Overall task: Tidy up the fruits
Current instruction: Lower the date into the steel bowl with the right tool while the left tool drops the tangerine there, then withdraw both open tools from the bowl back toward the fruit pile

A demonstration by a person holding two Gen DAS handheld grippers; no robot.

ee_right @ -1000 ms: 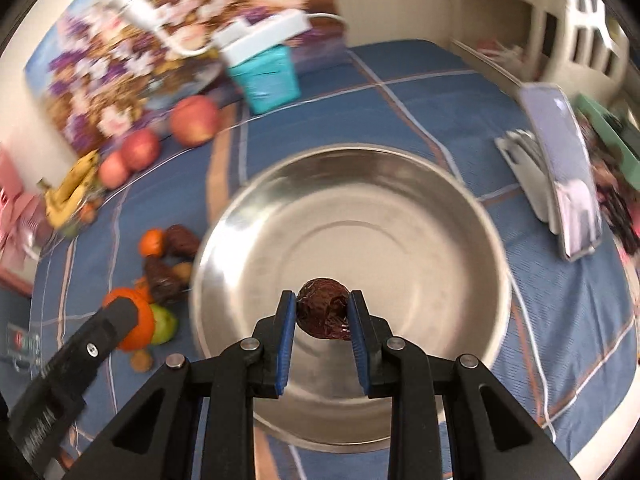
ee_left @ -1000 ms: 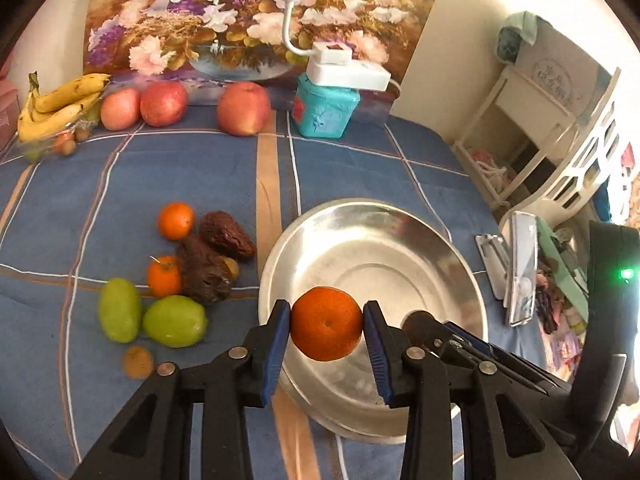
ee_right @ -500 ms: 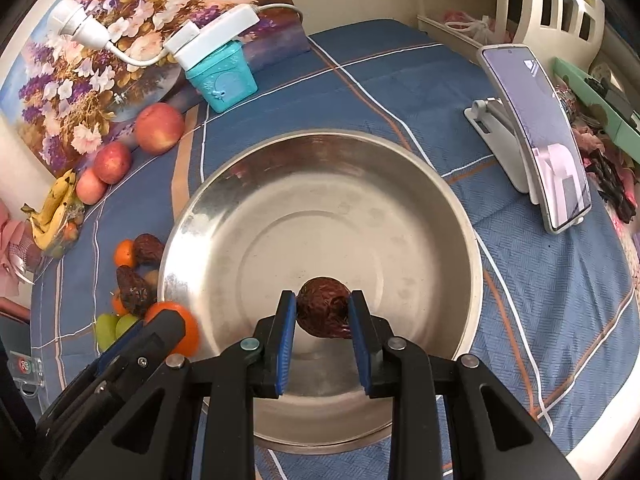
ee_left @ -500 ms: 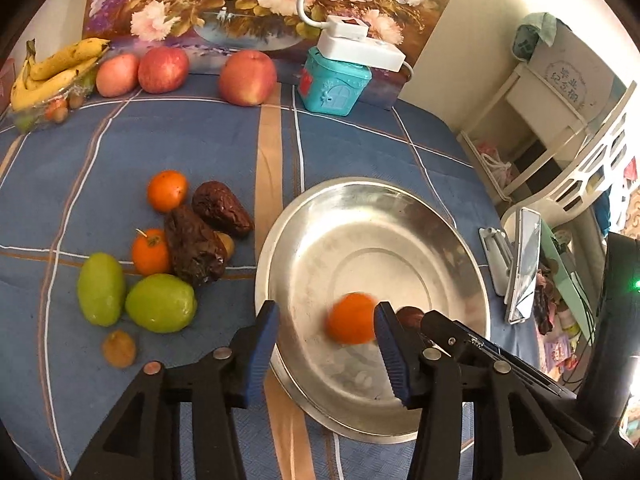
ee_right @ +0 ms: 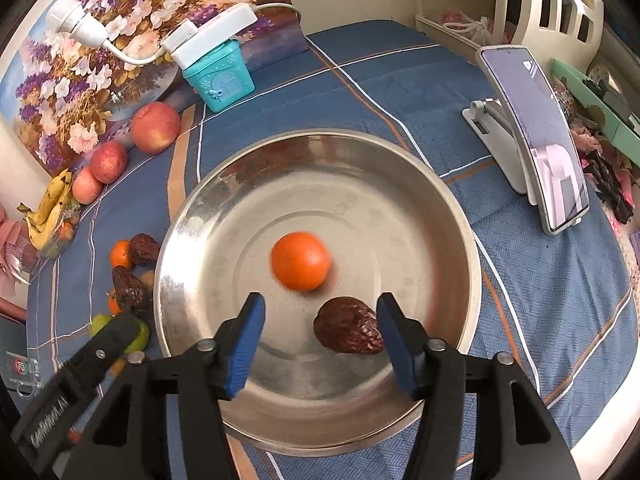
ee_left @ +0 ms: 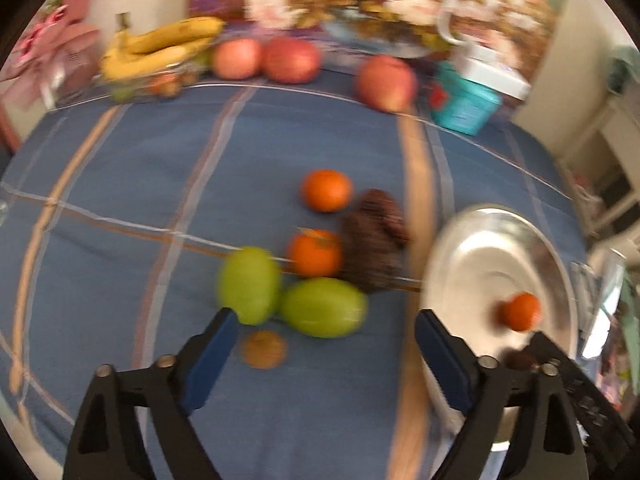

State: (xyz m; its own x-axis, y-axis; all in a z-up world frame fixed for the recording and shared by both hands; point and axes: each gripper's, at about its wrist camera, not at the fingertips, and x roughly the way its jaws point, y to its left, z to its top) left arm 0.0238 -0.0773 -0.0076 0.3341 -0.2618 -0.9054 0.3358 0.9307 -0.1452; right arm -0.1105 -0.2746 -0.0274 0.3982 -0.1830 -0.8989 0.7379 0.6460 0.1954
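Note:
A steel plate (ee_right: 400, 160) lies on the blue cloth with an orange (ee_right: 301, 266) and a dark wrinkled date (ee_right: 348, 330) inside it. My right gripper (ee_right: 322, 309) hangs over the plate's near side, its jaws opening; the date lies loose between them, next to the right finger. In the blurred left wrist view my left gripper (ee_left: 326, 316) is opening wide with nothing gripped, above two green fruits (ee_left: 323, 307) and a small brown fruit (ee_left: 264, 349). Two oranges (ee_left: 315, 252) and dark dates (ee_left: 374, 248) lie just beyond. The plate (ee_left: 480, 248) is at its right.
Bananas (ee_left: 160, 46), three apples (ee_left: 292, 60) and a teal box (ee_left: 464, 106) with a white power strip line the back by a flower picture. A phone on a stand (ee_right: 536, 136) stands right of the plate. The bed's edge runs close on the right.
My left gripper let go of the orange, which dropped into the plate, then swung left over the fruit pile. My right gripper opened and the date now lies on the plate.

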